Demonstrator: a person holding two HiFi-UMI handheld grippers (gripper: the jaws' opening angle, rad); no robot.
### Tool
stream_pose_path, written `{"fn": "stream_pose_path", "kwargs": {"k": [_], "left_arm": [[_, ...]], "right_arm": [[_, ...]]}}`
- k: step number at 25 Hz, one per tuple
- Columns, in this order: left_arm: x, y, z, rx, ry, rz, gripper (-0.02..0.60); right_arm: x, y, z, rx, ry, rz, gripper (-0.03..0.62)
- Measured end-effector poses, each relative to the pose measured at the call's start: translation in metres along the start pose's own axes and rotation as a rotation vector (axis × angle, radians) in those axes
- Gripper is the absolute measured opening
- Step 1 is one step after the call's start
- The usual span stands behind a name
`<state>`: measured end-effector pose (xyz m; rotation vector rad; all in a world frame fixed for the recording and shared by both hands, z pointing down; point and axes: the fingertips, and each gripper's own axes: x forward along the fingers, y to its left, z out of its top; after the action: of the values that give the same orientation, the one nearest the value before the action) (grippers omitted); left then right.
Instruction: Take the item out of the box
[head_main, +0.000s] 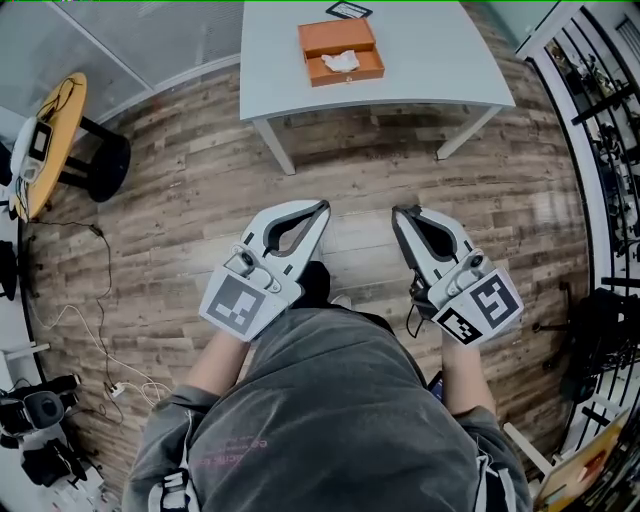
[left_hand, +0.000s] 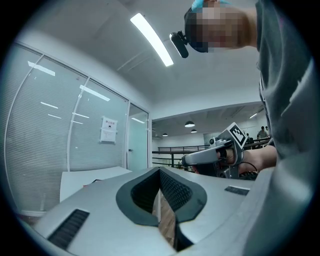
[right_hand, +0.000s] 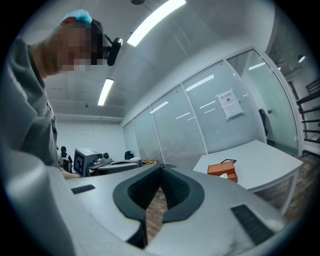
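Two grippers are held out level over the floor (head_main: 180, 200), neither near the box (head_main: 340, 50) yet. The left gripper (head_main: 321, 206) has its jaws shut with nothing between them; its own view shows the tips (left_hand: 160, 170) meeting and only floorboards behind. The right gripper (head_main: 400, 211) is the same, closed and empty (right_hand: 161, 167).

The box lies open on the table (head_main: 440, 60), well apart from both and straight ahead across the floor. Its long axis runs left to right, slightly skewed to the table's edge. The white item (head_main: 341, 61) lies in the near half, still inside.

Each gripper is angled inward, so the box sits off both lines: right of the right jaws in that gripper's view (right_hand: 222, 170), left of the left ones. In the head view it is closer to in line with the left tips, though the reach looks about equal. Either would need to come over the table, open, and drop onto the item from above
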<state>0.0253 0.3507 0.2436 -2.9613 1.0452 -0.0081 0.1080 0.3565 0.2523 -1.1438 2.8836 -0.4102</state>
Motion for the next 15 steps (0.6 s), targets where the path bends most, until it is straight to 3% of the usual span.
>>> {"fn": "stream_pose_path", "kwargs": {"k": [15], "left_arm": [[0.048, 0.096, -0.012, -0.035, 0.028, -0.026, 0.009]], "right_arm": [[0.085, -0.061, 0.010, 0.036, 0.028, -0.034, 0.005]]}}
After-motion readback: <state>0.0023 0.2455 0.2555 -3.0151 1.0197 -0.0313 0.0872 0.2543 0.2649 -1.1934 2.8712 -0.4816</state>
